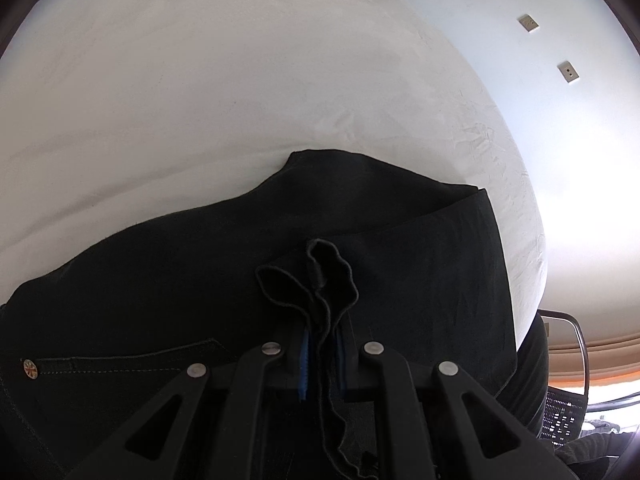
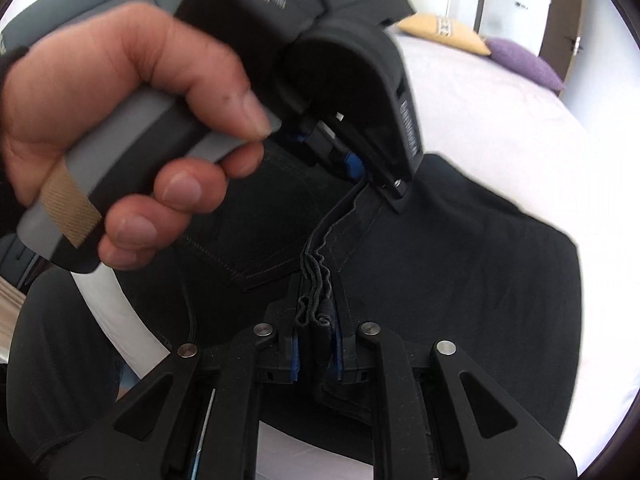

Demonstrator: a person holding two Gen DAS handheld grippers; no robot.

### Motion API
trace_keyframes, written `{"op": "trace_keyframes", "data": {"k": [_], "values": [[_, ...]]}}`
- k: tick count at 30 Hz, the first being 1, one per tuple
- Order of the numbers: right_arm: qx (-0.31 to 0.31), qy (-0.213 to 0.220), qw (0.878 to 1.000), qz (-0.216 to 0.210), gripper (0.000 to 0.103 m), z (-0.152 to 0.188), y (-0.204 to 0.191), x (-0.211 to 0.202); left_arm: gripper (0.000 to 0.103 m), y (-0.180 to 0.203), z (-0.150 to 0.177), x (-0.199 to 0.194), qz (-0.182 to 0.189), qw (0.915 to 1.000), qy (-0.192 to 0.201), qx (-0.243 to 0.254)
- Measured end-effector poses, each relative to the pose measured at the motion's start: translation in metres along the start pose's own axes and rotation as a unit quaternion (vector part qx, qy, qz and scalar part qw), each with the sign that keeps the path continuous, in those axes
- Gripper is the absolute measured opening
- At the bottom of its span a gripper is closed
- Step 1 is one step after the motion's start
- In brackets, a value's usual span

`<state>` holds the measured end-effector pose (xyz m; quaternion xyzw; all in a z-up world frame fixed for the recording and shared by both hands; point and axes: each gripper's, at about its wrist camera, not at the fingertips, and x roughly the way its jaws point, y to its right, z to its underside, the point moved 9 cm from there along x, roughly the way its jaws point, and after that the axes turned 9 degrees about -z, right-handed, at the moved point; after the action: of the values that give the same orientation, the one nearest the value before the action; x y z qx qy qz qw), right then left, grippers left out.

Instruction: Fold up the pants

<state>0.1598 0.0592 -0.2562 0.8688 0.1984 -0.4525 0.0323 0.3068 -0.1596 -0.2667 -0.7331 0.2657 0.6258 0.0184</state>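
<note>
Black pants [image 1: 400, 248] lie folded on a white bed [image 1: 200, 100]. My left gripper [image 1: 320, 320] is shut on a bunched hem edge of the pants, held above the folded cloth. A back pocket with a metal rivet [image 1: 30, 369] shows at the lower left. In the right wrist view my right gripper [image 2: 316, 320] is shut on the same layered edge of the pants [image 2: 460, 280]. The left gripper [image 2: 376, 176], held in a bare hand [image 2: 120, 100], pinches that edge just ahead of it. A stitched back pocket [image 2: 256, 240] lies below the hand.
The white wall [image 1: 520, 80] with two socket plates stands beyond the bed's right edge. A black mesh chair [image 1: 564, 412] is at the lower right. A yellow pillow [image 2: 444, 30] and a purple pillow [image 2: 524, 62] lie at the far end of the bed [image 2: 480, 120].
</note>
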Motion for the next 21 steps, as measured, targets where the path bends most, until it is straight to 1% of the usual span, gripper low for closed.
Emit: {"op": "trace_keyframes", "data": {"k": [1,4,5,6,7,8,9,10,11,12,14,15,17,18,19,20,21], "values": [[0.003,-0.007,1.000,-0.001,0.013,-0.001,0.003,0.000,0.015,-0.001,0.002,0.002,-0.002,1.0000,0.001,0.000],[0.025,-0.031,0.999,-0.014,0.015,0.015,0.010,0.003,0.025,-0.001,0.001,0.003,0.000,0.9999,0.010,-0.005],[0.033,-0.033,0.999,-0.025,0.017,0.018,0.010,-0.001,0.036,-0.002,0.001,0.000,-0.006,0.9998,0.016,-0.004],[0.041,-0.034,0.998,-0.045,0.027,0.021,0.009,-0.007,0.054,-0.006,-0.001,-0.006,-0.019,0.9994,0.027,-0.001],[0.049,-0.035,0.996,-0.069,0.043,0.025,0.008,-0.015,0.063,-0.008,-0.003,-0.013,-0.041,0.9983,0.043,0.003],[0.059,-0.035,0.993,-0.092,0.055,0.028,0.007,-0.024,0.074,-0.012,-0.006,-0.023,-0.064,0.9961,0.060,0.006],[0.074,-0.027,0.990,-0.116,0.064,0.033,0.008,-0.037,0.077,-0.013,-0.008,-0.031,-0.088,0.9931,0.077,0.007],[0.094,-0.013,0.985,-0.147,0.064,0.036,0.011,-0.054,0.077,-0.012,-0.009,-0.041,-0.105,0.9902,0.092,0.006],[0.122,0.001,0.975,-0.184,0.064,0.041,0.019,-0.073,0.077,-0.010,-0.008,-0.049,-0.109,0.9885,0.105,0.006],[0.148,0.011,0.966,-0.209,0.064,0.046,0.029,-0.087,0.077,-0.006,-0.007,-0.058,-0.111,0.9867,0.119,0.007],[0.200,0.033,0.947,-0.250,0.064,0.053,0.061,-0.115,0.077,0.001,0.000,-0.074,-0.122,0.9812,0.149,0.018],[0.225,0.044,0.936,-0.265,0.064,0.055,0.083,-0.127,0.077,0.009,0.005,-0.075,-0.130,0.9789,0.156,0.024],[0.263,0.065,0.918,-0.289,0.064,0.058,0.128,-0.144,0.077,0.028,0.017,-0.069,-0.141,0.9760,0.162,0.036],[0.279,0.074,0.913,-0.288,0.064,0.060,0.154,-0.151,0.077,0.034,0.024,-0.063,-0.147,0.9752,0.161,0.040],[0.294,0.081,0.906,-0.294,0.064,0.067,0.177,-0.160,0.077,0.038,0.031,-0.055,-0.155,0.9745,0.157,0.043],[0.308,0.085,0.895,-0.312,0.063,0.060,0.200,-0.162,0.077,0.040,0.040,-0.045,-0.158,0.9750,0.150,0.045],[0.320,0.092,0.886,-0.322,0.060,0.057,0.225,-0.165,0.077,0.041,0.050,-0.035,-0.158,0.9765,0.139,0.048]]}}
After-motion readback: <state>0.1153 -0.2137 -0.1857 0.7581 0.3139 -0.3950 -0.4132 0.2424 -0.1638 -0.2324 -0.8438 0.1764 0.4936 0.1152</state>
